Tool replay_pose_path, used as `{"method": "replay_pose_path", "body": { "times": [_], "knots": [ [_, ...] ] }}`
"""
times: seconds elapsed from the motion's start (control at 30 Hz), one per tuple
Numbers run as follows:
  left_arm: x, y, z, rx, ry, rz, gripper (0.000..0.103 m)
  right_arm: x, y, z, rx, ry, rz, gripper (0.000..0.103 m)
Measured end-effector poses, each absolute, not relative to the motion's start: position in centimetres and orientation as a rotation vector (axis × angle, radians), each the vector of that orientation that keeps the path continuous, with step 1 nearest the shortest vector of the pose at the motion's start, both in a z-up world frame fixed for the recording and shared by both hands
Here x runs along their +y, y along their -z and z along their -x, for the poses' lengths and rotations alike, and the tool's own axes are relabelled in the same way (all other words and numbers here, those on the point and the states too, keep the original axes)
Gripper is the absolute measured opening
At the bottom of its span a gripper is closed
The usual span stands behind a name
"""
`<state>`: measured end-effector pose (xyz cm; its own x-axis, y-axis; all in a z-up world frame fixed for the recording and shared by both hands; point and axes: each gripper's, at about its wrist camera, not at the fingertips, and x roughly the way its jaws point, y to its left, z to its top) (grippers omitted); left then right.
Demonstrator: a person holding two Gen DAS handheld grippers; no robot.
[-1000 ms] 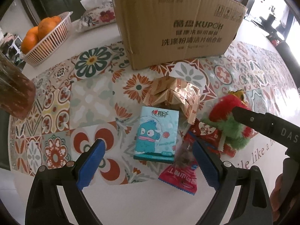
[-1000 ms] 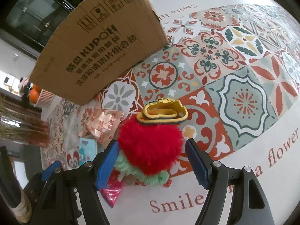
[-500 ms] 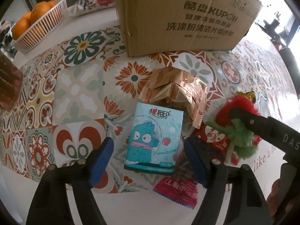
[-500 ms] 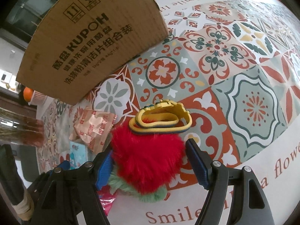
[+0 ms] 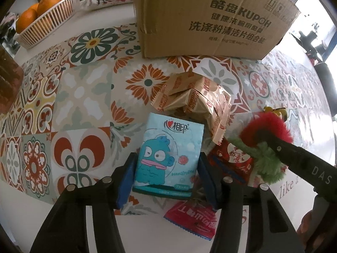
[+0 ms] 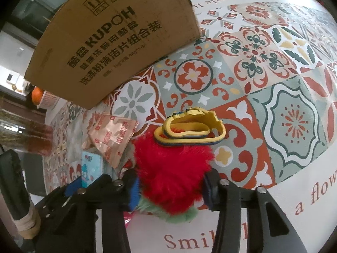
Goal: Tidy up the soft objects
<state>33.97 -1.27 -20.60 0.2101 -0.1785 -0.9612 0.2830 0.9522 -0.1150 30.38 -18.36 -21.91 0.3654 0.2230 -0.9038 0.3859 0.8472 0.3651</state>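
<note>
A blue tissue pack [image 5: 167, 158] with a cartoon fish lies on the patterned tablecloth. My left gripper [image 5: 167, 179] is shut on it, a blue pad on each side. The pack also shows in the right wrist view [image 6: 91, 166]. A red and green plush toy [image 6: 172, 170] lies to the right, and my right gripper [image 6: 171, 189] is shut on its red fur. The toy also shows in the left wrist view [image 5: 265, 145] under the right gripper's finger. A yellow strap [image 6: 189, 128] lies just beyond the toy.
A KUPOH cardboard box [image 5: 210, 19] stands behind the pile. Gold snack packets [image 5: 195, 99] and red packets [image 5: 231, 160] lie between the pack and the toy. A basket of oranges [image 5: 46, 21] and a brown jar [image 6: 31, 135] stand at the left.
Both grippers have moved forward and closed: the left one on the tissue pack, the right one on the plush toy.
</note>
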Motion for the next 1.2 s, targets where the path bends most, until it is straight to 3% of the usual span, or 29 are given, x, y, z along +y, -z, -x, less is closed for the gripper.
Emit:
{"method": "replay_pose_path", "body": {
  "times": [0.43, 1.2],
  "knots": [
    [-0.5, 16.4, -32.0, 1.228, 0.309, -0.062, 0.056, -18.4, 20.0, -28.7, 1.187, 0.044, -0.599, 0.042],
    [-1.4, 8.1, -29.3, 1.047, 0.332, 0.003, 0.056, -18.8, 11.1, -26.1, 1.0, -0.04, -0.516, 0.042]
  ]
}}
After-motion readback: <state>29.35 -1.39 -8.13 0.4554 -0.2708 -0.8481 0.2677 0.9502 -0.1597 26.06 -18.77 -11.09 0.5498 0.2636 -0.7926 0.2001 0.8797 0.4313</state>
